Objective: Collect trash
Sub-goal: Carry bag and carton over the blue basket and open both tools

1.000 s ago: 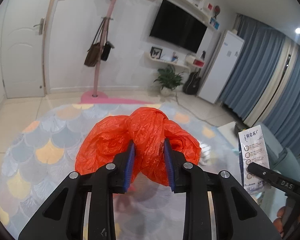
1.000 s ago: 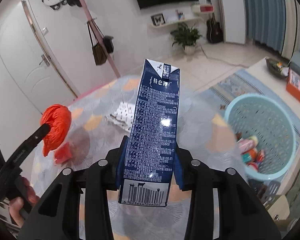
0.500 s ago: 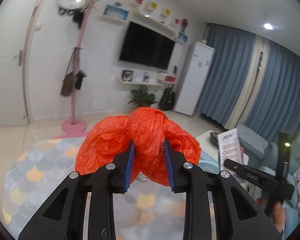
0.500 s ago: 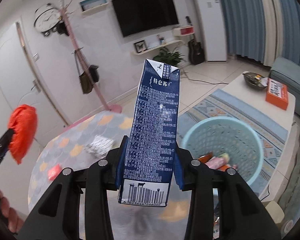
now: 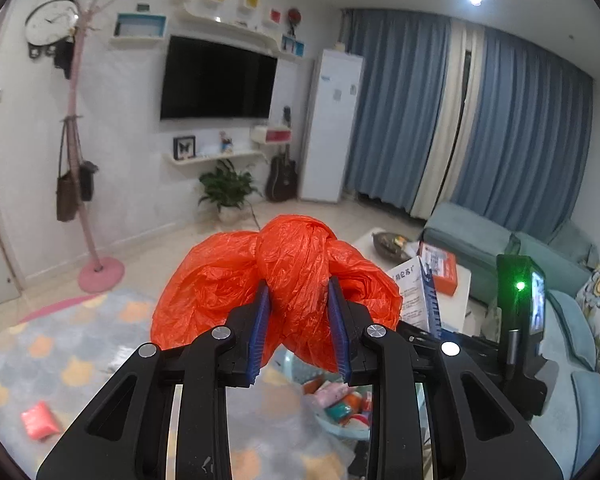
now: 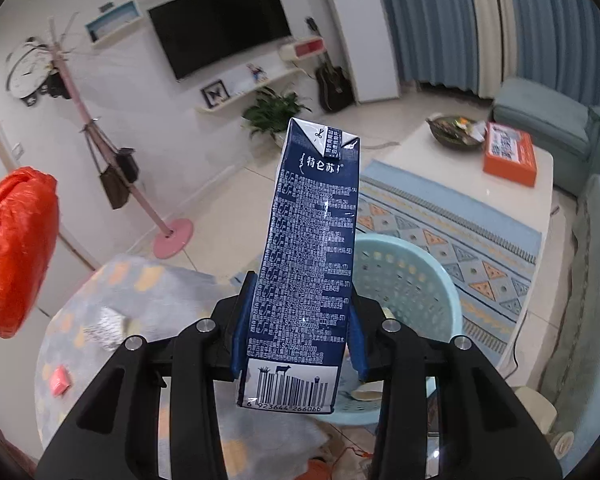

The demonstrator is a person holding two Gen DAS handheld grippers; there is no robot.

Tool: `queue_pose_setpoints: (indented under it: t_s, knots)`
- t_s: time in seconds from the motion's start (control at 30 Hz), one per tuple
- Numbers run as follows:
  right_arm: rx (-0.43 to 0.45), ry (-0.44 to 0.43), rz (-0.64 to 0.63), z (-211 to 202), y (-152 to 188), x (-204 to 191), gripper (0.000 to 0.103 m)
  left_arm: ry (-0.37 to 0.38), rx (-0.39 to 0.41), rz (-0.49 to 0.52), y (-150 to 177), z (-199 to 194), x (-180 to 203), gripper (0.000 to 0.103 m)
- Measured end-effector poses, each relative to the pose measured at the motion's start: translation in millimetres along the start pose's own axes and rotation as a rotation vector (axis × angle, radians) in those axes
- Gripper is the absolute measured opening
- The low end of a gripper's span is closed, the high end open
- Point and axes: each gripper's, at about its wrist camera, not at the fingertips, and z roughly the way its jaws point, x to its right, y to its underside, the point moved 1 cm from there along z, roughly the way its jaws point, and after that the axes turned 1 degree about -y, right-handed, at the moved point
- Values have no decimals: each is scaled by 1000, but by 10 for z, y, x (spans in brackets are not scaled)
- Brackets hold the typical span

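Observation:
My left gripper (image 5: pixel 299 330) is shut on a crumpled orange plastic bag (image 5: pixel 276 280), held up in the air. The same orange bag (image 6: pixel 16 240) shows at the left edge of the right wrist view. My right gripper (image 6: pixel 296 336) is shut on a tall dark blue milk carton (image 6: pixel 306 256), upright, barcode at the bottom. The carton (image 5: pixel 414 292) also appears just right of the bag in the left wrist view. A light blue perforated basket (image 6: pixel 412 280) stands right behind and below the carton; its trash contents (image 5: pixel 340 400) show under my left gripper.
A glass round table over a scale-pattern rug carries a pink packet (image 6: pixel 59 379) and a silver wrapper (image 6: pixel 106 326). A white coffee table (image 6: pixel 540 200) holds an orange box (image 6: pixel 510 152) and a bowl (image 6: pixel 454 130). Teal sofas (image 5: pixel 572 320) stand right, a pink coat stand (image 5: pixel 96 272) left.
Both grippers have swung to the right across the room, away from the table, still gripping bag and carton. The basket now lies directly beneath and behind them; the left one has risen.

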Motion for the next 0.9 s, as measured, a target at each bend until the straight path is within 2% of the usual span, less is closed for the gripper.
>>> queue_pose_setpoints:
  t_s: [0.27,0.4,0.5,0.6,0.67,0.77,0.83,0.9]
  knots:
    - [-145,47,126,663,73,539,37,39,-162,-27,239,1012,179,27]
    - [-208,83,151,897,198,727,38,41,-218,-10,360,1296,245,27]
    - [-224,90,168,955,221,813,38,45,-252,6,446,1455,294,28]
    - [-236,87,153,973,218,824,38,38,-283,-6,499,1561,302,37]
    - [-240,83,149,964,236,840,41,45,-302,-9,544,1597,313,53]
    - [-239,63,164,916,268,867,43,48,-319,4,601,1584,306,66]
    - [-237,53,172,876,287,870,46,67,-326,-5,622,1531,286,73]
    - [-230,44,179,832,289,864,50,71,-321,-10,614,1477,279,74]
